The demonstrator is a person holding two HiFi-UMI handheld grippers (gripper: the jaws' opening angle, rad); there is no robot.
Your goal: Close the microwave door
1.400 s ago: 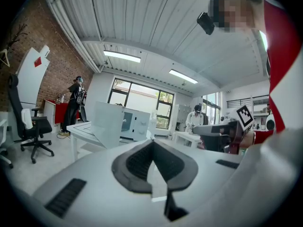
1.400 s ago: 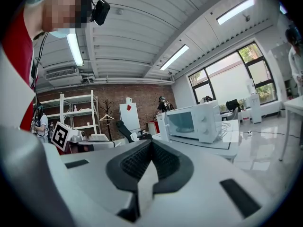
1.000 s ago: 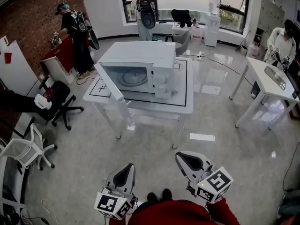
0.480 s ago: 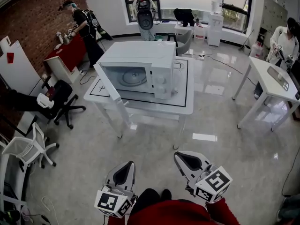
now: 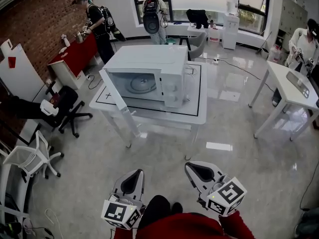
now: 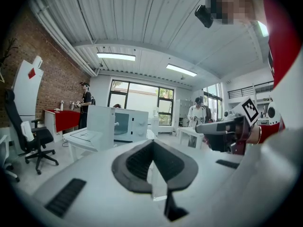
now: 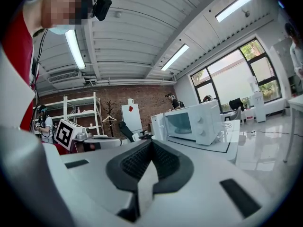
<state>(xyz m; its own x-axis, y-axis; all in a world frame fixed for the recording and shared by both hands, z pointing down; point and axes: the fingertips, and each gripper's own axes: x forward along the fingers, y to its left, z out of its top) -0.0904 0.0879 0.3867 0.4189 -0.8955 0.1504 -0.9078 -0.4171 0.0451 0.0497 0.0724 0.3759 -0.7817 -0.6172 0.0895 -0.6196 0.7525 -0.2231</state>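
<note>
A white microwave [image 5: 149,71] stands on a white table [image 5: 192,114] well ahead of me, and its door [image 5: 118,99] hangs open toward the front left. The same microwave [image 6: 124,125] is small in the left gripper view and larger [image 7: 196,122] in the right gripper view. Both grippers are held low, close to my body and far from the table. My left gripper [image 5: 131,181] is shut with nothing in it. My right gripper [image 5: 199,171] is likewise shut and empty.
A black office chair [image 5: 67,106] and a white chair [image 5: 27,156] stand at the left. A second white table [image 5: 286,88] is at the right. A white sheet [image 5: 218,146] lies on the glossy floor. People stand by the red table [image 5: 75,54] and at the far right.
The view has crept slightly toward the table. The person at the red table has moved further right along it. Both grippers stay shut and low.
</note>
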